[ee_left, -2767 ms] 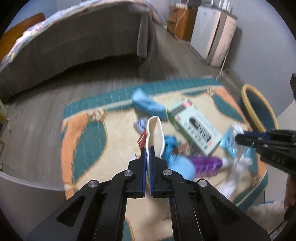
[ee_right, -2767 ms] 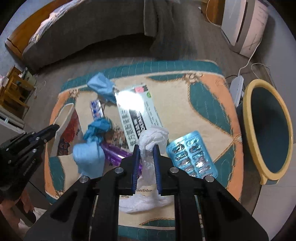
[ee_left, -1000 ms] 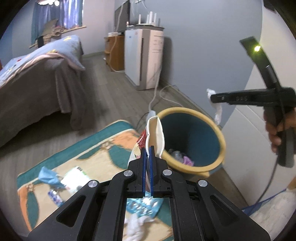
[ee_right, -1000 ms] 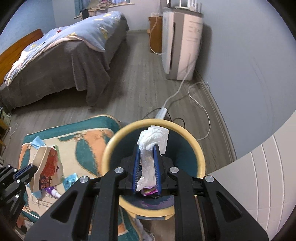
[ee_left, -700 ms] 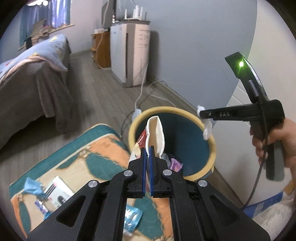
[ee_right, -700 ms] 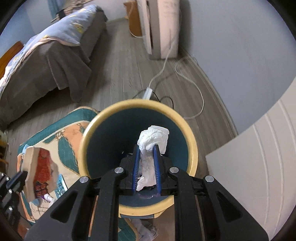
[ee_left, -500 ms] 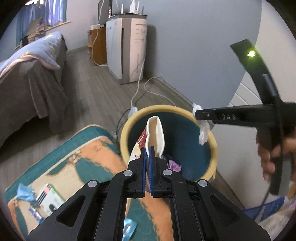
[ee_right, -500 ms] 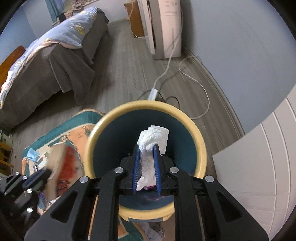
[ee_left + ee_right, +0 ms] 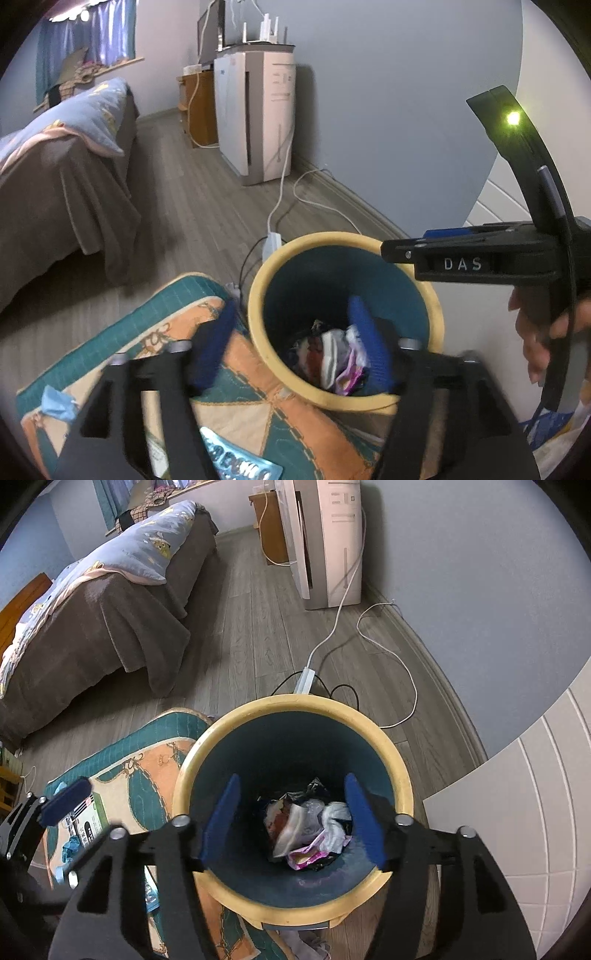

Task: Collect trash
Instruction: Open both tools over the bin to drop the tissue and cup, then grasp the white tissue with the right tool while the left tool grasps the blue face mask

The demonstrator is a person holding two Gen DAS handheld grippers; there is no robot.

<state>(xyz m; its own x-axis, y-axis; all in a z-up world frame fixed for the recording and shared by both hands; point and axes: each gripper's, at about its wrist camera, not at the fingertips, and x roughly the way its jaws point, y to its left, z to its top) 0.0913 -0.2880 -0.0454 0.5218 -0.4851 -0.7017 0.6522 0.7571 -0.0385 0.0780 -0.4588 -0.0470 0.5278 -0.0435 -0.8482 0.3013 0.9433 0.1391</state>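
Both the left gripper (image 9: 291,339) and the right gripper (image 9: 291,819) are being opened, nothing between them, above the bin (image 9: 400,771) where the trash (image 9: 310,827) is lying, and should be kept centred until fully spread.

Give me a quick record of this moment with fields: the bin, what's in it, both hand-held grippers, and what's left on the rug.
bin: yellow-rimmed teal trash bin, upright on the wood floor at the rug's edge
bin contents: crumpled white tissue, wrappers, dark plastic
left hand-held gripper: jaws opening, nothing between them, over the bin
right hand-held gripper: jaws opening, nothing between them, above the bin mouth
rug: blue crumpled trash, blister pack, green-and-white box
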